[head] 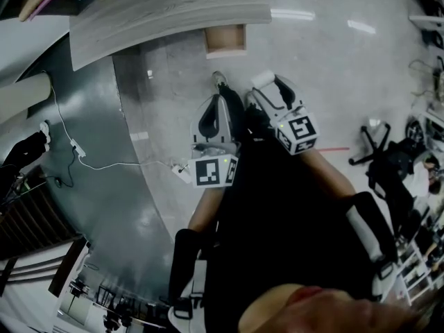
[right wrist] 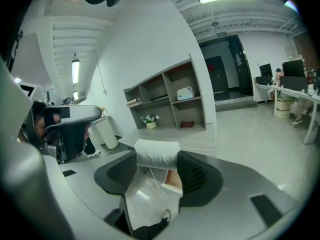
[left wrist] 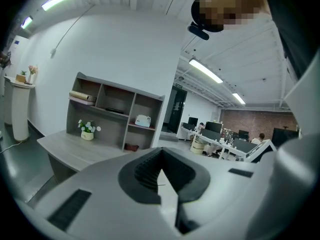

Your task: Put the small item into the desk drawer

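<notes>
A small white roll (head: 263, 80) is clamped between the pads of my right gripper (head: 269, 87), which is shut on it. In the right gripper view the roll (right wrist: 156, 153) spans the jaws of the right gripper (right wrist: 157, 160) crosswise. Beyond it lies the grey desk (right wrist: 176, 138), with an open wooden drawer (right wrist: 173, 181) showing between the jaws. From the head view the drawer (head: 225, 40) stands pulled out under the desk (head: 166, 12), ahead of both grippers. My left gripper (head: 220, 101) is beside the right one, shut and holding nothing, its tips touching (left wrist: 161, 155).
A grey shelf unit (left wrist: 115, 114) with a flower pot (left wrist: 87, 131) stands on the desk. A white power strip (head: 182, 173) and its cable lie on the floor at left. A chair base (head: 371, 141) stands at right. The person's shoe (head: 219, 80) is below the drawer.
</notes>
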`<action>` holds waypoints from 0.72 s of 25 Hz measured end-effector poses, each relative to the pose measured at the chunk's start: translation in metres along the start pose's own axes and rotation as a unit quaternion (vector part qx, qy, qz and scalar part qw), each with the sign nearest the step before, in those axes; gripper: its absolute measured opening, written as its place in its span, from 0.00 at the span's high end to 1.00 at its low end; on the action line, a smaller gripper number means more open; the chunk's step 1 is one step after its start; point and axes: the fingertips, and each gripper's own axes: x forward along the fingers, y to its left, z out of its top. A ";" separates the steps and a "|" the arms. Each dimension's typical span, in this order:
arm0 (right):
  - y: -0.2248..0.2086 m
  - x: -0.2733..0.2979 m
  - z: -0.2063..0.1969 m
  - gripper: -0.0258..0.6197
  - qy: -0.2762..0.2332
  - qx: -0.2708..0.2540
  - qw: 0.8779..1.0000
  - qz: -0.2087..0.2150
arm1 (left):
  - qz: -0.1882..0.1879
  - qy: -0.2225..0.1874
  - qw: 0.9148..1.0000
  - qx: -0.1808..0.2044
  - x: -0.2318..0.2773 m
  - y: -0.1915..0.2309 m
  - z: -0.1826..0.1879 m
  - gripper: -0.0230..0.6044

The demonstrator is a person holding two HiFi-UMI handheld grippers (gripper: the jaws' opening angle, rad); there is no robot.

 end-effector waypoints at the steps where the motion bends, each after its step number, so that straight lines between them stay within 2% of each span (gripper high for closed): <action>1: -0.003 0.006 0.000 0.57 0.000 -0.001 1.000 -0.001 | 0.000 -0.001 1.000 -0.004 0.005 0.001 0.002 0.97; 6: -0.016 0.039 -0.009 0.57 0.024 0.012 0.999 -0.021 | -0.006 0.007 1.000 -0.015 0.031 0.019 0.006 0.96; 18: -0.043 0.106 -0.031 0.57 0.062 0.042 0.996 -0.046 | -0.020 0.029 0.999 -0.010 0.074 0.052 0.006 0.97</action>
